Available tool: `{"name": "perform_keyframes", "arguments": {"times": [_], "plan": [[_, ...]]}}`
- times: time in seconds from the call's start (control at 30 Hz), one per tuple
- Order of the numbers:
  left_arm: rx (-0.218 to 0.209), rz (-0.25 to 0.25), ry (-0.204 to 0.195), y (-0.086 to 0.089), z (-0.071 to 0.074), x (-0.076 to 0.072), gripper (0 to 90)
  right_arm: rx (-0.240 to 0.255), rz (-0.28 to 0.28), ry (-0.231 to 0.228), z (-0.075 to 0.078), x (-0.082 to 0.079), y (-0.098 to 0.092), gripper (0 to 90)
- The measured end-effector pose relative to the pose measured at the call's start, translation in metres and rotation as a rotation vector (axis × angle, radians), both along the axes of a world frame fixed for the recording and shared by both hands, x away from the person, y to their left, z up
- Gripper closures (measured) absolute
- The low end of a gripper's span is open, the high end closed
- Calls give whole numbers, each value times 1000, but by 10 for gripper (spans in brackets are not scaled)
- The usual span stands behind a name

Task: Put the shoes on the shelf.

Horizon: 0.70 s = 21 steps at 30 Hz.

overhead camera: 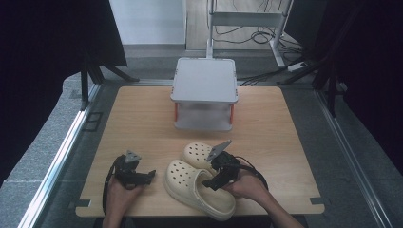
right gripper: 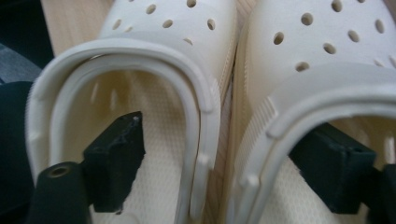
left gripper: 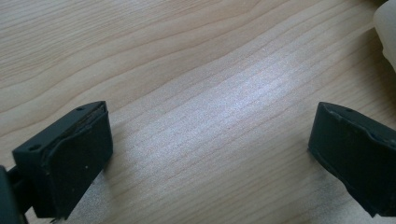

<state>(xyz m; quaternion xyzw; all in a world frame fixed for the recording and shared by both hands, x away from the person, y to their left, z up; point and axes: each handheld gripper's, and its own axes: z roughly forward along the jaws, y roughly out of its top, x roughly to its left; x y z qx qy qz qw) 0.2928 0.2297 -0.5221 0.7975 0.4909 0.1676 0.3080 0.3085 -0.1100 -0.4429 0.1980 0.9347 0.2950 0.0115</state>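
Two cream perforated clogs lie side by side on the wooden table [overhead camera: 142, 118], the nearer clog [overhead camera: 187, 183] and the farther clog [overhead camera: 196, 153]. My right gripper [overhead camera: 212, 182] reaches into their heel ends. In the right gripper view one jaw sits inside the left clog [right gripper: 177, 28] and the other inside the right clog [right gripper: 327, 42]. The right gripper [right gripper: 229, 135] straddles their two touching side walls, pads apart from the walls, open. My left gripper [overhead camera: 148, 176] rests low left of the shoes, and the left gripper [left gripper: 210, 135] is open over bare wood, a clog edge [left gripper: 386, 28] just beyond.
A grey box with a flat lid and orange clips [overhead camera: 204, 92] stands at the back centre of the table. Bare wood lies to its left and right. The table's front edge runs just under both hands. Metal frame legs and cables stand behind the table.
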Motion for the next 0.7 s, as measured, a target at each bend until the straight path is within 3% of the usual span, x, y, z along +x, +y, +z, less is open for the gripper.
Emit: {"name": "perform_keyframes", "arguments": {"times": [0.33,0.63,0.7], "plan": [[0,0,0,0,0,0,0,-71,-2,-32,-10,4,16,433],[0,0,0,0,0,0,0,-104,-1,24,-9,8,19,607],[0,0,0,0,0,0,0,-122,-10,17,-8,7,21,617]]}}
